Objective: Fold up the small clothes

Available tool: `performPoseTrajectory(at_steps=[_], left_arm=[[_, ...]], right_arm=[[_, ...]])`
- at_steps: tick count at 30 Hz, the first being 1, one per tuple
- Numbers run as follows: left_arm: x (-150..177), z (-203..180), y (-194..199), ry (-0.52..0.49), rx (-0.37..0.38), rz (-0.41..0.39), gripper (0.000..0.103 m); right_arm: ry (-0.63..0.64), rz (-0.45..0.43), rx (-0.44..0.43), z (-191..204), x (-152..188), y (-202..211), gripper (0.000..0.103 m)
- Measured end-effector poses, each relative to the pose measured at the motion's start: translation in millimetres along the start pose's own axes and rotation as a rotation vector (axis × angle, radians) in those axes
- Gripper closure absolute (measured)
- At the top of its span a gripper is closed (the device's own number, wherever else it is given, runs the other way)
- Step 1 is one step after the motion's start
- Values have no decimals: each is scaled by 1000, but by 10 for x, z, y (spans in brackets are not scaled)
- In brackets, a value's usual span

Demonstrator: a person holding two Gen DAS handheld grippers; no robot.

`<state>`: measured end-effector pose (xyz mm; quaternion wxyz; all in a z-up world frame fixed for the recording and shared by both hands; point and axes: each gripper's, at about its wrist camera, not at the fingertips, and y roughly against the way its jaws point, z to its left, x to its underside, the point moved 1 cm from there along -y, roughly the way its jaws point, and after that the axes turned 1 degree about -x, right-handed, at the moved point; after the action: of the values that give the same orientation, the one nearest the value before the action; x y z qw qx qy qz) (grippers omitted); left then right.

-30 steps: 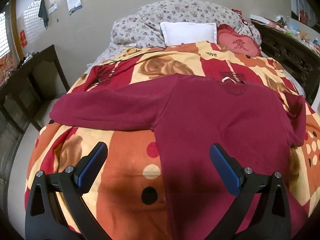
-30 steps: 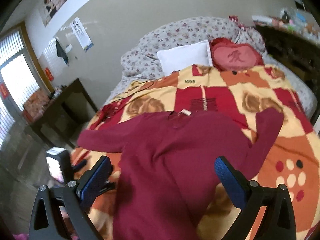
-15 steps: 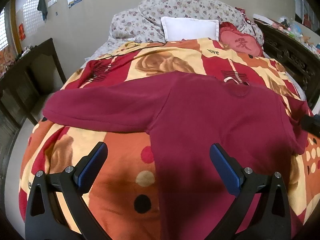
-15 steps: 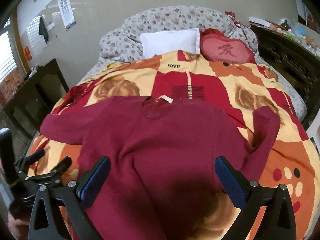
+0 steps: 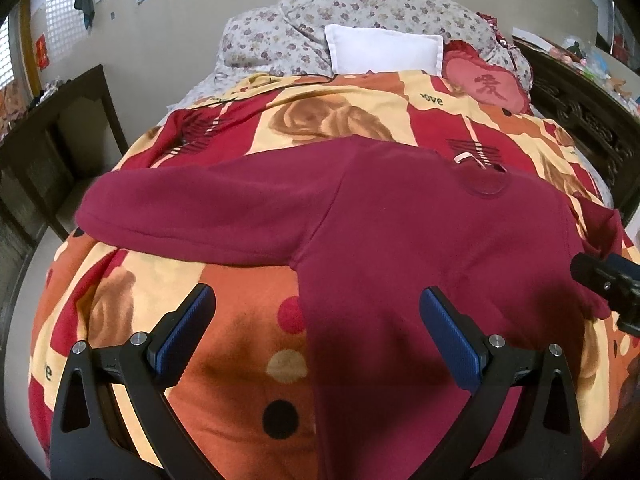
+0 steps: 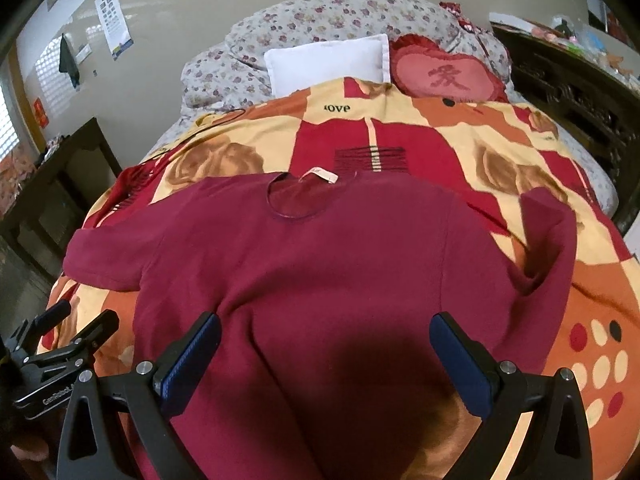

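Left wrist view shows a dark red long-sleeved knit sweater (image 5: pixel 420 232) spread face up on a bed covered by an orange, red and cream patterned blanket (image 5: pixel 240 312). Its collar points toward the head of the bed, where a white rectangular pillow (image 5: pixel 384 50) and a red heart-shaped cushion (image 5: pixel 488 86) lie, and its hem runs down to the foot edge under both tools. One sleeve (image 5: pixel 200 212) stretches straight out toward the left edge of the bed; in the right wrist view the other sleeve (image 6: pixel 556 248) lies bent, its cuff turned up toward the head of the bed near the right edge.

The left tool (image 5: pixel 316 332) hangs over the foot of the bed with its blue-padded fingers spread wide and nothing between them, straddling the sweater's left side seam below the armpit. The right tool (image 6: pixel 326 360) is likewise wide apart and empty, poised above the lower body of the sweater.

The sweater looks soft, limp and light, with a slightly thick knit that should grip well between the pads but will sag and drag if lifted from one point only. Nothing is folded yet. Sensible holds would be the cuff of the outstretched sleeve for the left tool and the shoulder or bent cuff for the right, pinching both layers so each sleeve can be laid across the body.
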<state>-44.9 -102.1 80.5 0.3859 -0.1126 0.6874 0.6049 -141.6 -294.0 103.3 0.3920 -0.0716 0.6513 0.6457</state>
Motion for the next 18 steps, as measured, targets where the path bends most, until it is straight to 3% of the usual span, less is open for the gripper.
performPoseTrajectory(at_steps=[18], left_arm=[[-28,167,-97,45,-13,21,1]], right_arm=[[-10,31,18,37,33,-193,0]])
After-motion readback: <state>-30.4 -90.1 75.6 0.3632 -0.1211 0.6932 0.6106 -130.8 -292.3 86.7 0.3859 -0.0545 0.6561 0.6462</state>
